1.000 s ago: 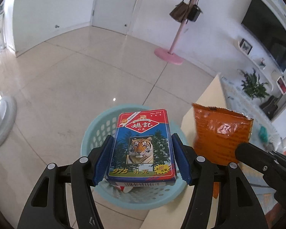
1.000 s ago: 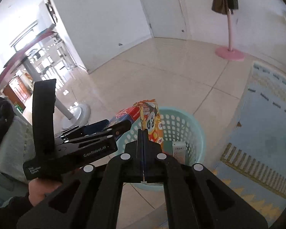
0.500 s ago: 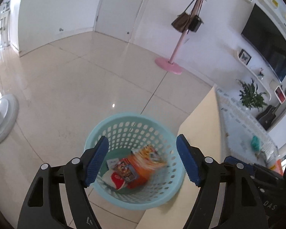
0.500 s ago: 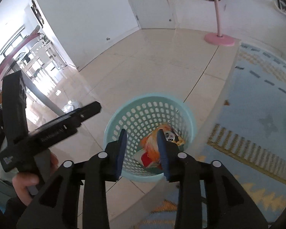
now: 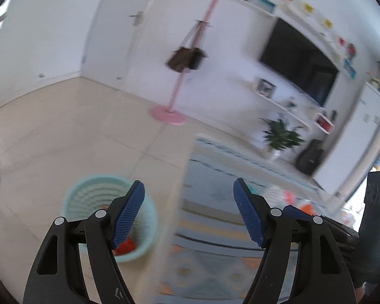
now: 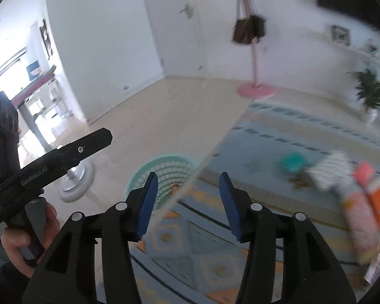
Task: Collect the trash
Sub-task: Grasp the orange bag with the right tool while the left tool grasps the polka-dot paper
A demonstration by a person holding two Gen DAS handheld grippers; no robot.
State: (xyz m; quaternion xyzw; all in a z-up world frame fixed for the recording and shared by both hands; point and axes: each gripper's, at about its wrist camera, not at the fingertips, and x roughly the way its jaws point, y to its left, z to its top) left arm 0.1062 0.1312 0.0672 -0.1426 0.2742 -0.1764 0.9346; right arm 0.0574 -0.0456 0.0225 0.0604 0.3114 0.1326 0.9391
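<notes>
Both my tongs are empty now: a second ago my left tongs (image 5: 188,214) clamped the tiger-print card box and my right tongs (image 6: 187,202) were pinched on an orange snack bag over the basket, and both pieces have since dropped in. In the left wrist view the pale green basket (image 5: 93,185) sits on the floor at lower left, partly behind my left blue pad, with something red-orange (image 5: 126,247) showing inside near its bottom rim. My left tongs stand wide with nothing between the pads; my right tongs are partway apart and their jaws are opening, also with nothing between them. Both views have swung up and away from the basket toward the tabletop (image 6: 266,157) with its blue patterned cloth, which now fills the lower right of each frame. That tells me this round of dropping is done and the next round begins. In the right wrist view the remaining trash lies at the right edge, blurred: a teal packet (image 6: 292,161), a white striped wrapper (image 6: 329,169), and a pink and orange packet (image 6: 367,210) nearest me. I judge the task only partly done, since those pieces are not yet collected.
</notes>
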